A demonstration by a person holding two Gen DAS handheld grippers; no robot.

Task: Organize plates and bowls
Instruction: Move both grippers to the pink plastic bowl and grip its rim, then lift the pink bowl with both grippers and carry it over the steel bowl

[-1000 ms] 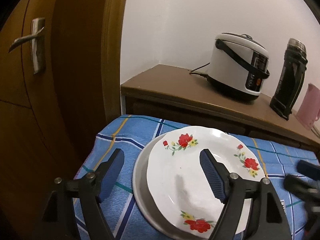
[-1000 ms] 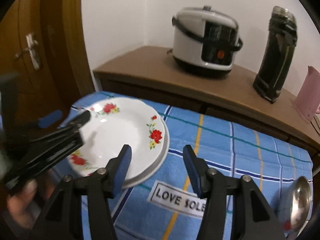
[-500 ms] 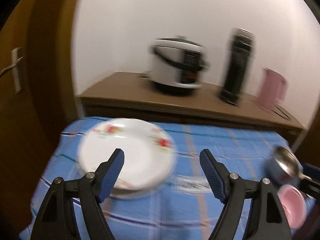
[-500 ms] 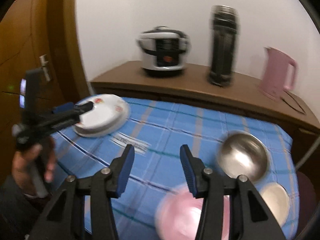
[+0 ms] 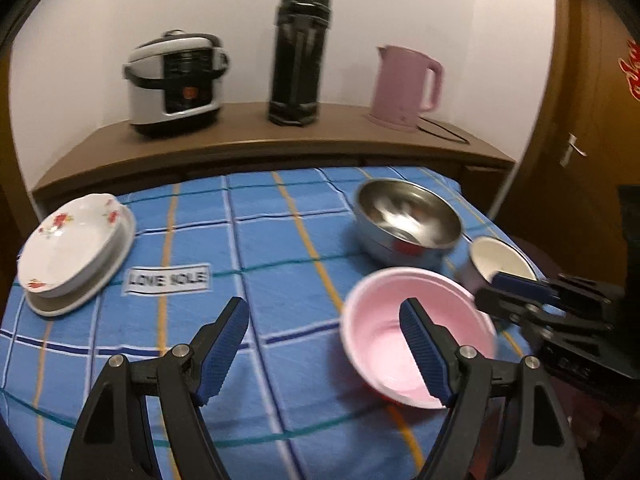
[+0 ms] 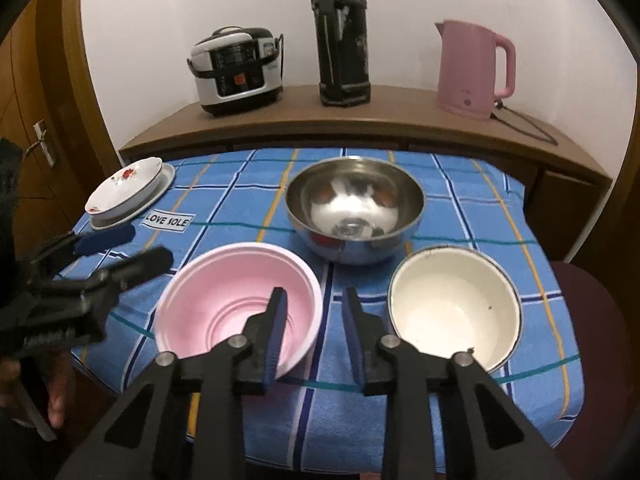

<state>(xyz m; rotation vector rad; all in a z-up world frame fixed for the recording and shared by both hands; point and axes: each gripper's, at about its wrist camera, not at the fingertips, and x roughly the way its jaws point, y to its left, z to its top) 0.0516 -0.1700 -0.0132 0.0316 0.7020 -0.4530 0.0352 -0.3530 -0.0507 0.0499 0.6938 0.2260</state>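
A flowered white plate (image 5: 68, 252) lies stacked on a grey plate (image 5: 116, 256) at the table's left; the stack also shows in the right wrist view (image 6: 124, 190). A pink bowl (image 6: 236, 304), a steel bowl (image 6: 354, 208) and a white enamel bowl (image 6: 454, 310) stand on the right half. My left gripper (image 5: 324, 344) is open and empty, its right finger over the pink bowl (image 5: 416, 336). My right gripper (image 6: 314, 332) is open and empty, its jaws astride the pink bowl's right rim.
The table has a blue checked cloth (image 6: 460, 208). Behind it a wooden sideboard (image 6: 380, 120) carries a rice cooker (image 6: 236, 70), a black thermos (image 6: 340, 36) and a pink kettle (image 6: 470, 66). Wooden doors stand at left and right. A dark red chair seat (image 6: 588, 308) is at right.
Both grippers have swung right, away from the stacked plates and over to the bowls. The right gripper's jaws have narrowed around the pink bowl's rim.
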